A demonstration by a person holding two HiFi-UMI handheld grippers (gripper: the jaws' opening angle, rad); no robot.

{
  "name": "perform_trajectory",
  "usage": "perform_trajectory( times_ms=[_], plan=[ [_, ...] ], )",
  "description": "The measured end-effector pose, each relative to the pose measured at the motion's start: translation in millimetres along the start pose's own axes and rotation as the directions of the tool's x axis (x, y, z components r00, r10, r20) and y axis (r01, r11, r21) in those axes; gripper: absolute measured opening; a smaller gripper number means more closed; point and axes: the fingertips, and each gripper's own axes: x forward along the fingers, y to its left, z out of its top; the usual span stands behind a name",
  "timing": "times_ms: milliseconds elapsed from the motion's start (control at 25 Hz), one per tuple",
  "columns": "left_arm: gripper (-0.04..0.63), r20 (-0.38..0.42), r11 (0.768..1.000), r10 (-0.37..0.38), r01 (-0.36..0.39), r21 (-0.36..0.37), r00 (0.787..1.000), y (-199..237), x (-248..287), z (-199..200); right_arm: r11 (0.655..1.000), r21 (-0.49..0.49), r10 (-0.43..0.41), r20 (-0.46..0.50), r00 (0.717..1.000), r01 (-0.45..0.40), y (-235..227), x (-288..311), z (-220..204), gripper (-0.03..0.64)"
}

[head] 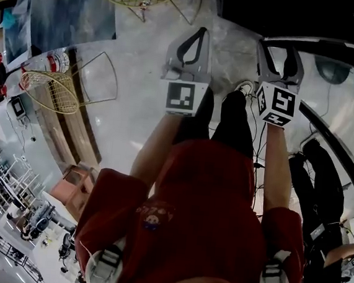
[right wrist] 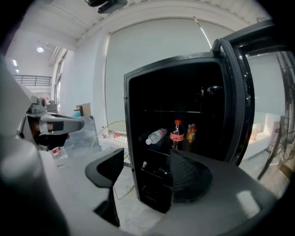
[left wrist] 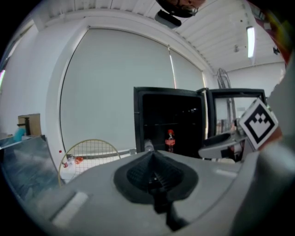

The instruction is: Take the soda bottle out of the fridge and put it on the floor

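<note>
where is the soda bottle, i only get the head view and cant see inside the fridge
Observer: In the right gripper view, the dark soda bottle with red cap and red label stands upright on a shelf inside the open black fridge.
Operator: anything crowding it
Observer: Yes. In that view a clear plastic water bottle lies tilted just left of it, and an orange can stands just right of it on the same shelf.
</note>
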Motion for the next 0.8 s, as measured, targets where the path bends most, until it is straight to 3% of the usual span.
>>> perform_trajectory(
  times_ms=[160,440,600,800],
  plan=[
    [0.000,-0.041,1.000,-0.009,0.009,-0.015,0.999,-7,10,-51,1.000,0.003,0.016,-0.006,1.000,-0.016,7,14,-39,0.298],
    [0.000,-0.081,0.999,-0.026,0.025,-0.021,0.996,-11,31,-127,0.999,0.017,-0.040,0.002,0.999,0.040,-4,42,-91,0.298],
    [0.000,-0.082,0.999,-0.041,0.039,-0.027,0.996,-16,50,-158,0.996,0.045,-0.084,0.024,0.996,0.083,-16,59,-106,0.298],
    [0.000,-0.107,0.999,-0.039,0.035,-0.040,0.993,-16,66,-189,0.994,0.073,-0.080,0.020,0.997,0.078,-16,74,-134,0.298]
  ],
)
